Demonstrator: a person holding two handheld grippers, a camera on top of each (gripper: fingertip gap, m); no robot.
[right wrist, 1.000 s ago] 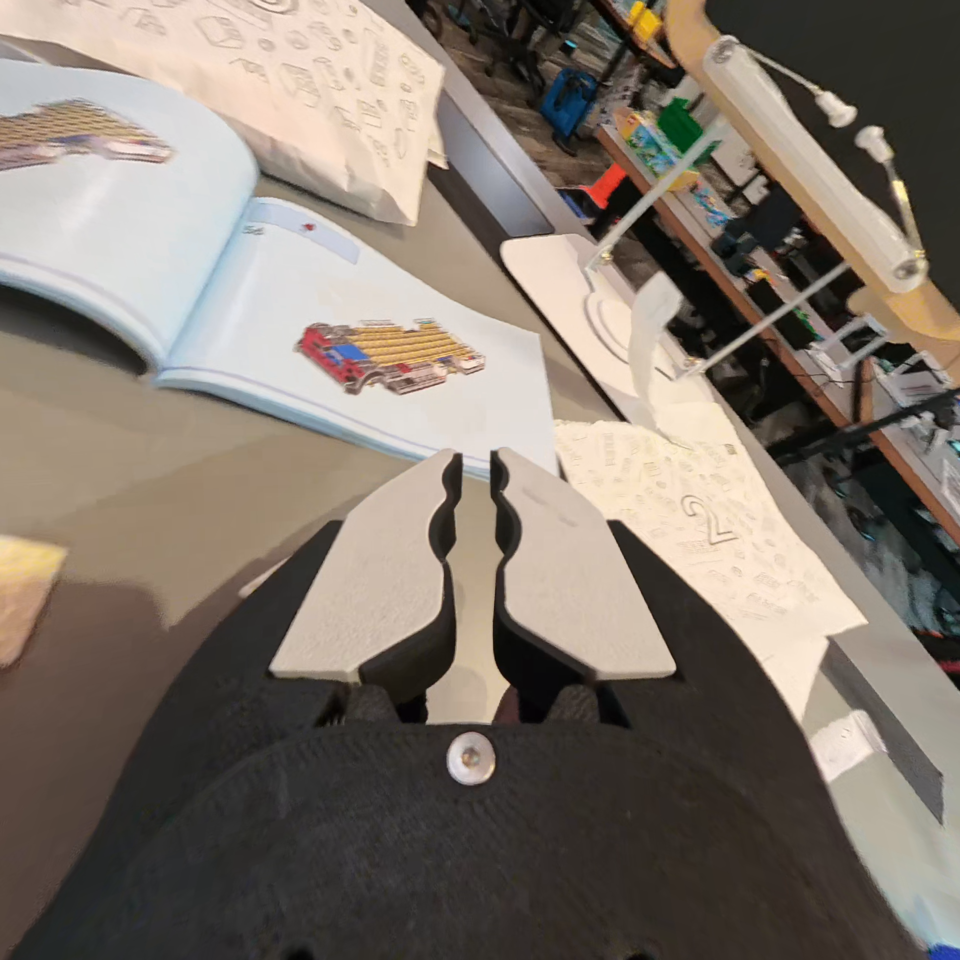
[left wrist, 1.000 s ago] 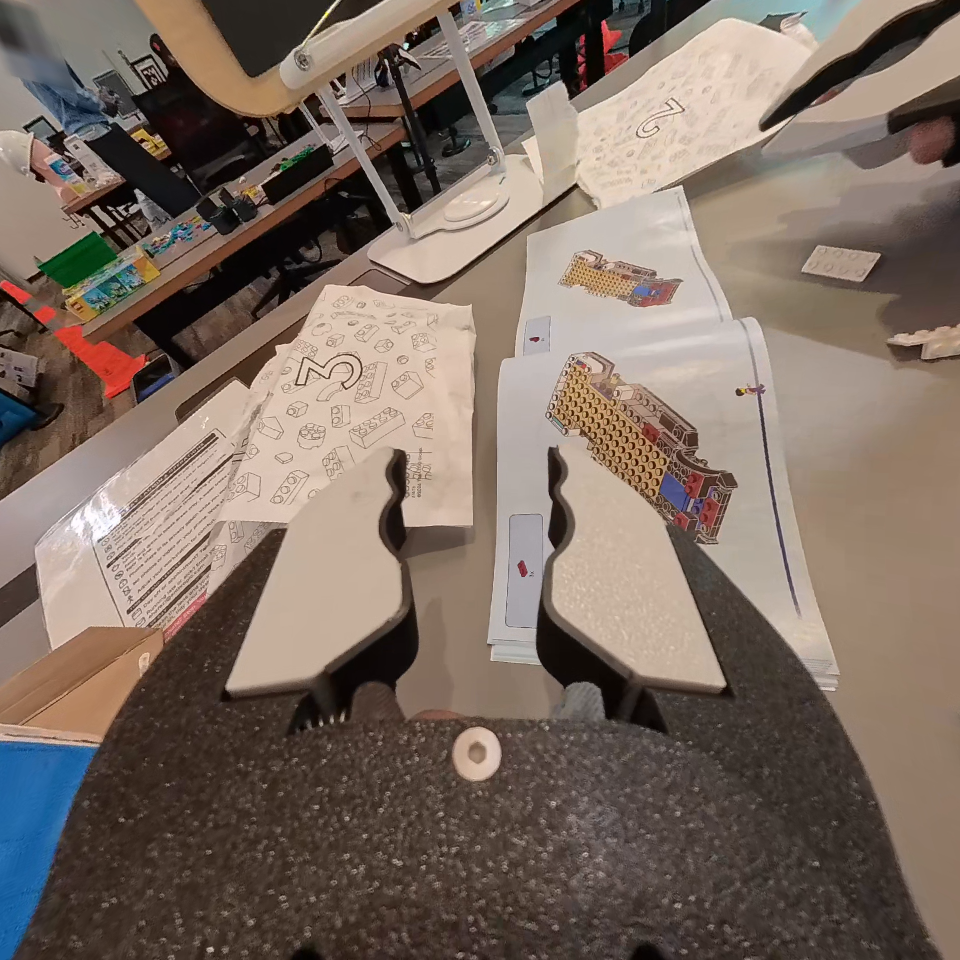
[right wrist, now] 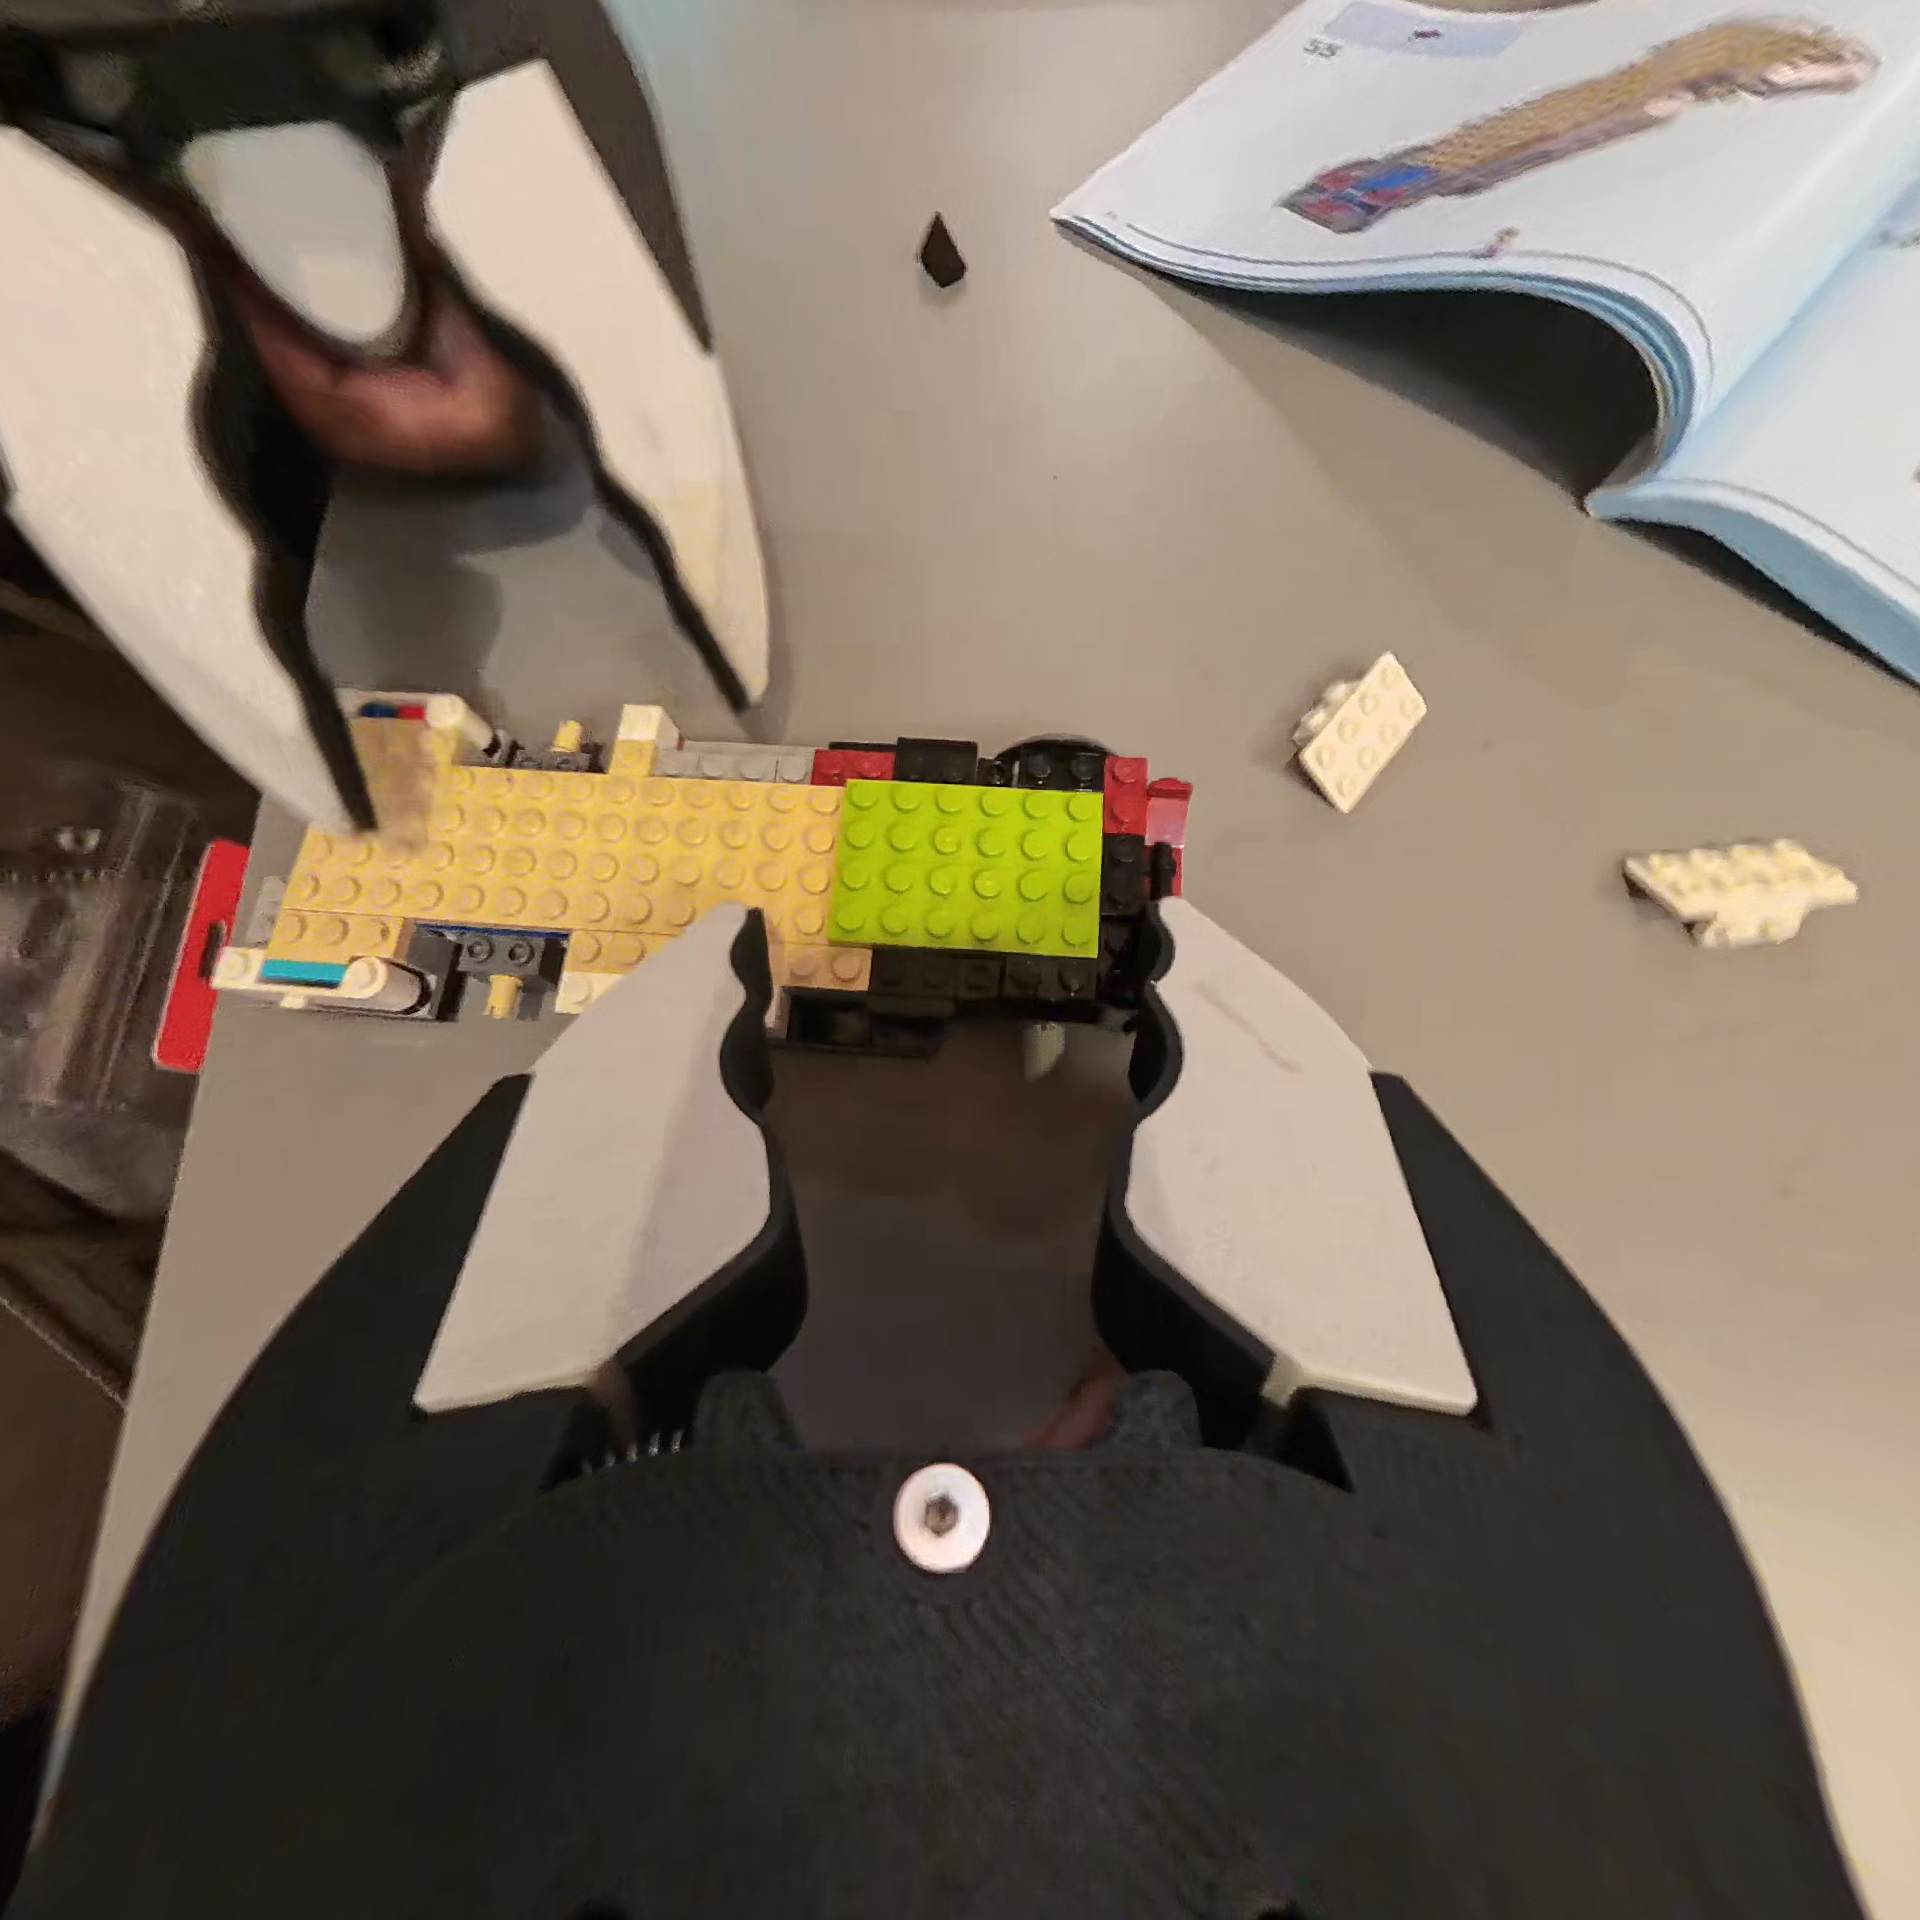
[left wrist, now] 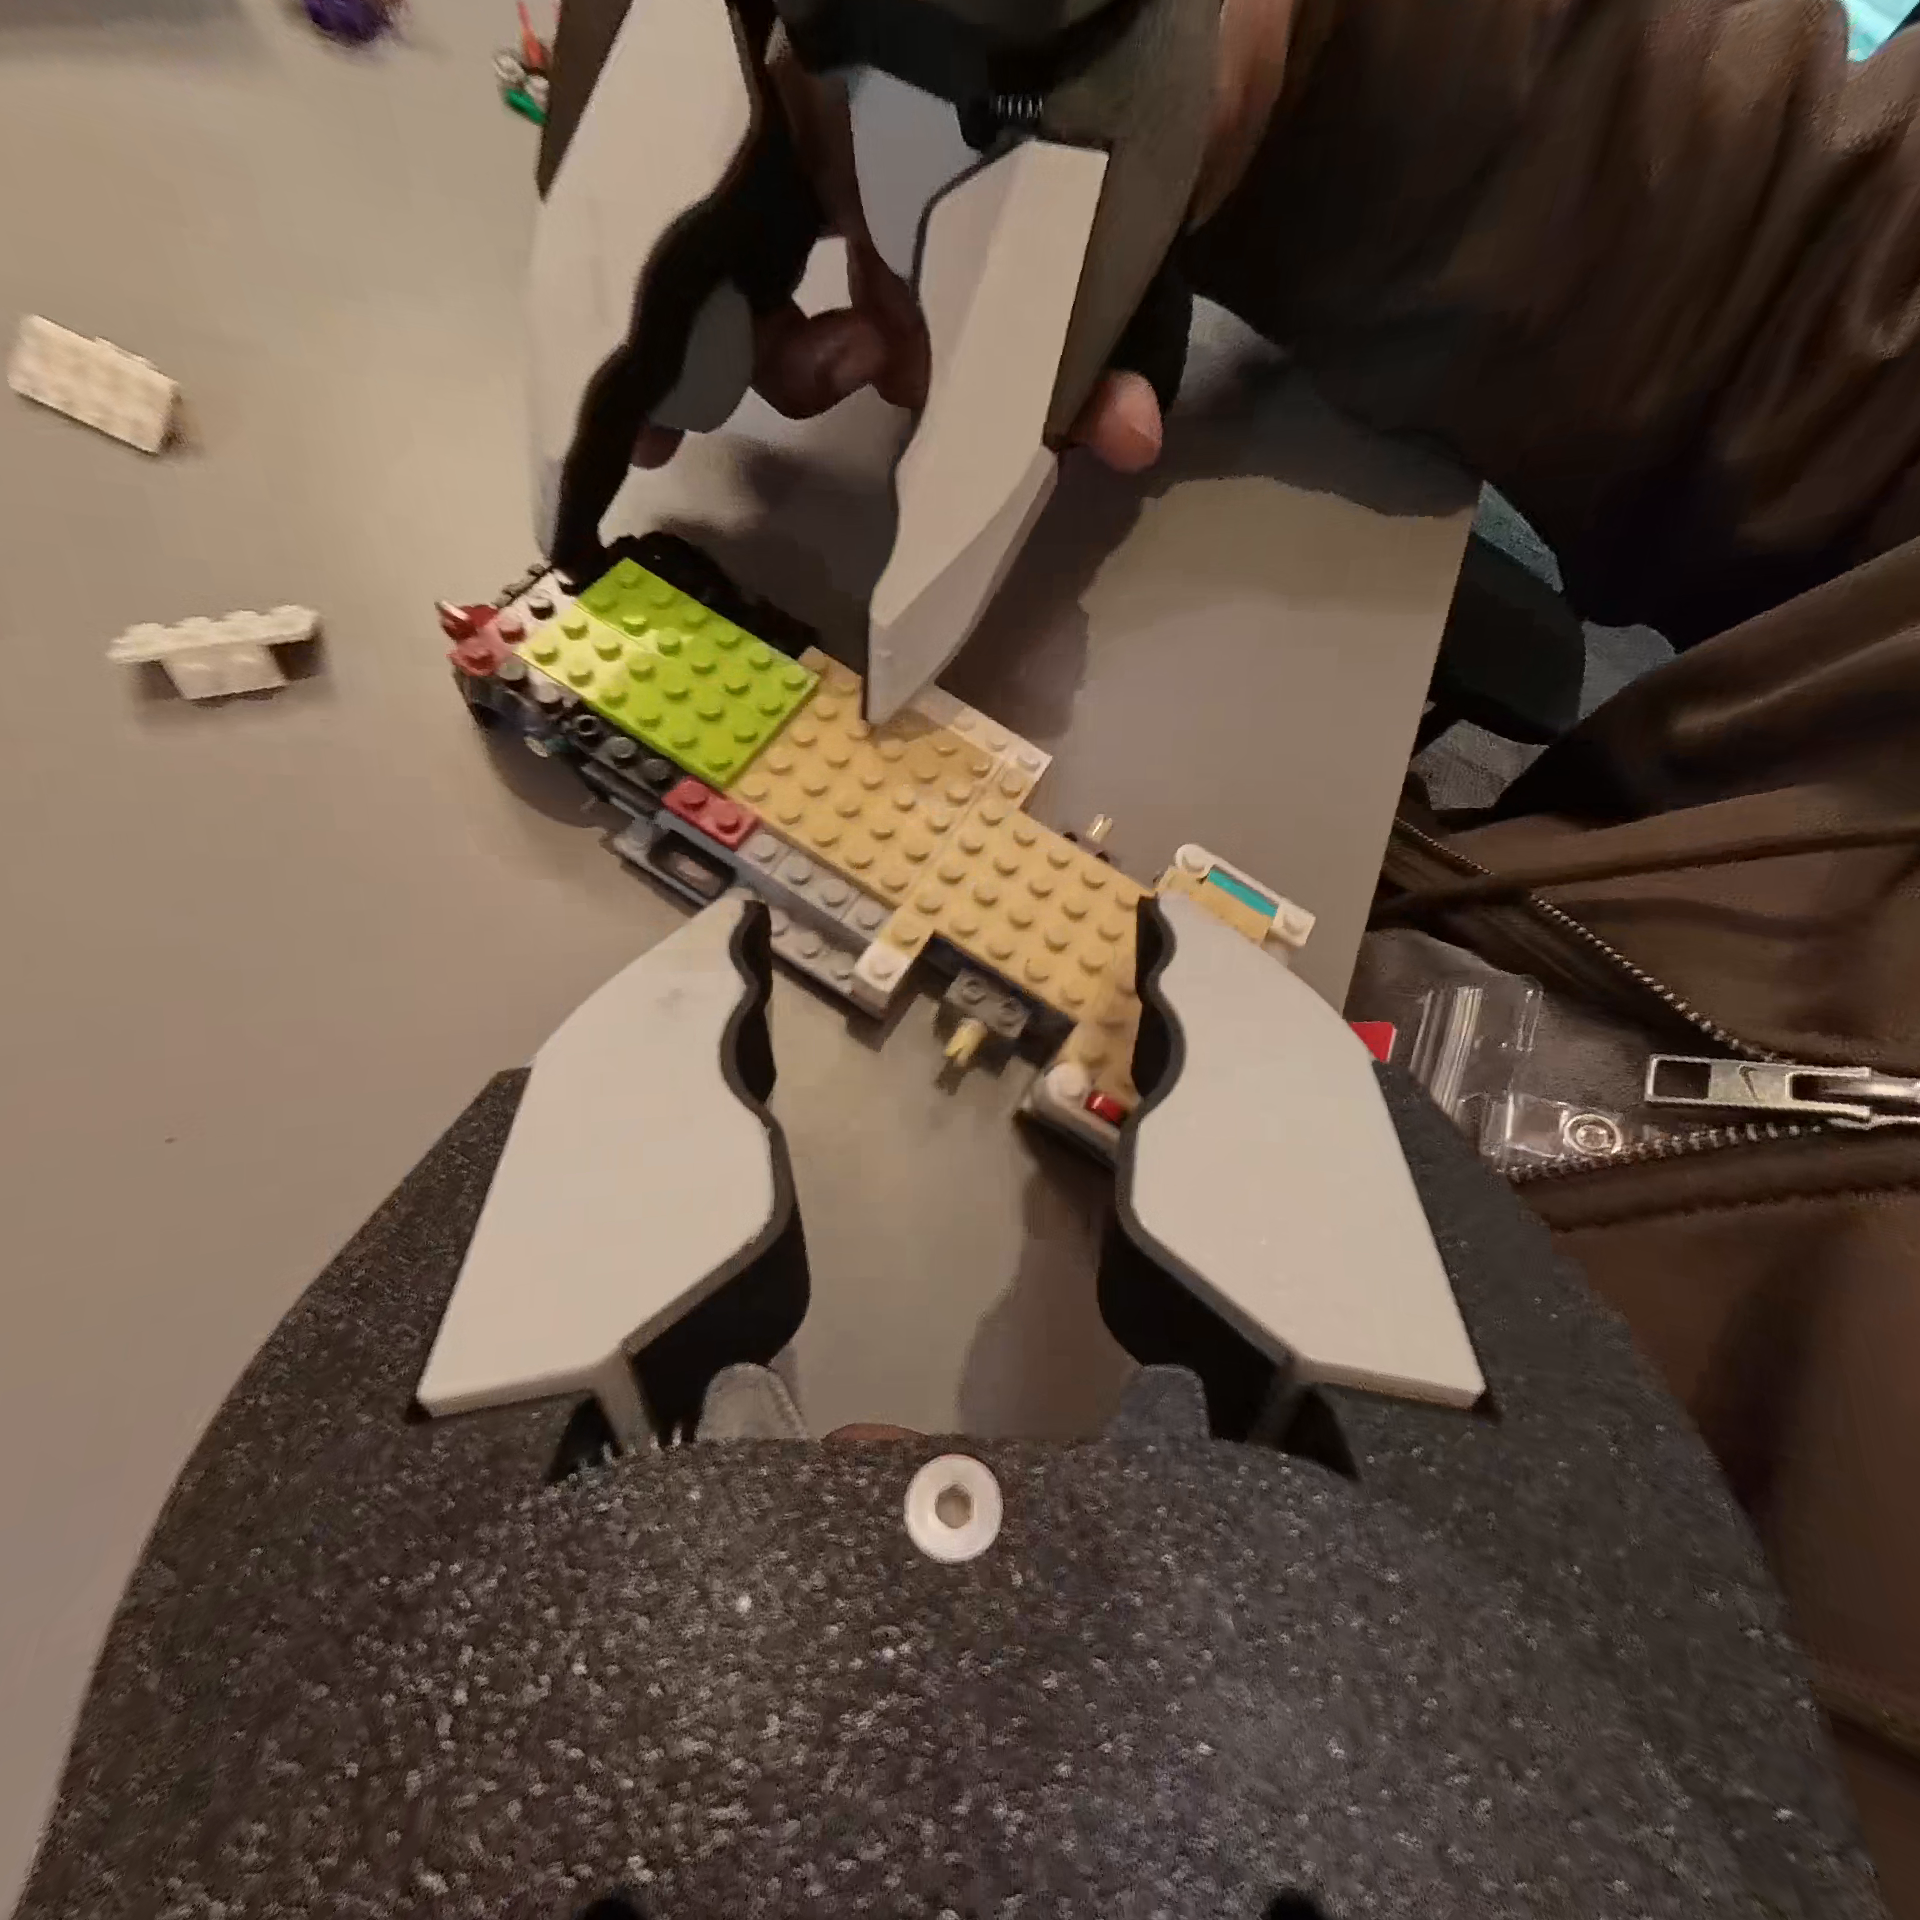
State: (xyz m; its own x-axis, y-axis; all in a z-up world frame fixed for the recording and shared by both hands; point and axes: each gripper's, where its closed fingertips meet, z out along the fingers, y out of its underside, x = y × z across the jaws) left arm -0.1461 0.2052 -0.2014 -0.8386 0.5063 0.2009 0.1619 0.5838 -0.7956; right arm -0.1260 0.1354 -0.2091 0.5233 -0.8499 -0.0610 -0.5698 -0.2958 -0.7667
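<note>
A long brick model [left wrist: 935,831] with tan plates and a lime-green plate [left wrist: 675,675] lies flat on the grey table [left wrist: 260,935]. My left gripper [left wrist: 951,925] is open, and its fingers stand on either side of the model's tan end without gripping it. My right gripper [right wrist: 951,920] is open over the green plate [right wrist: 966,873] at the red and black end of the model [right wrist: 582,852]. Each gripper also shows in the other's view: the right gripper [left wrist: 738,623] from above, the left gripper [right wrist: 545,753] at the upper left. Neither holds anything.
Two loose white bricks [right wrist: 1361,743] [right wrist: 1745,888] lie right of the model, also in the left wrist view [left wrist: 94,384] [left wrist: 218,649]. An open instruction booklet [right wrist: 1558,208] lies at the far right. A person's brown jacket [left wrist: 1558,260] and clear plastic bags [left wrist: 1475,1039] are past the table edge.
Both grippers have swung from facing the booklet and paper bags to standing over the brick model. The right jaws went from nearly shut to wide open, and the left jaws widened.
</note>
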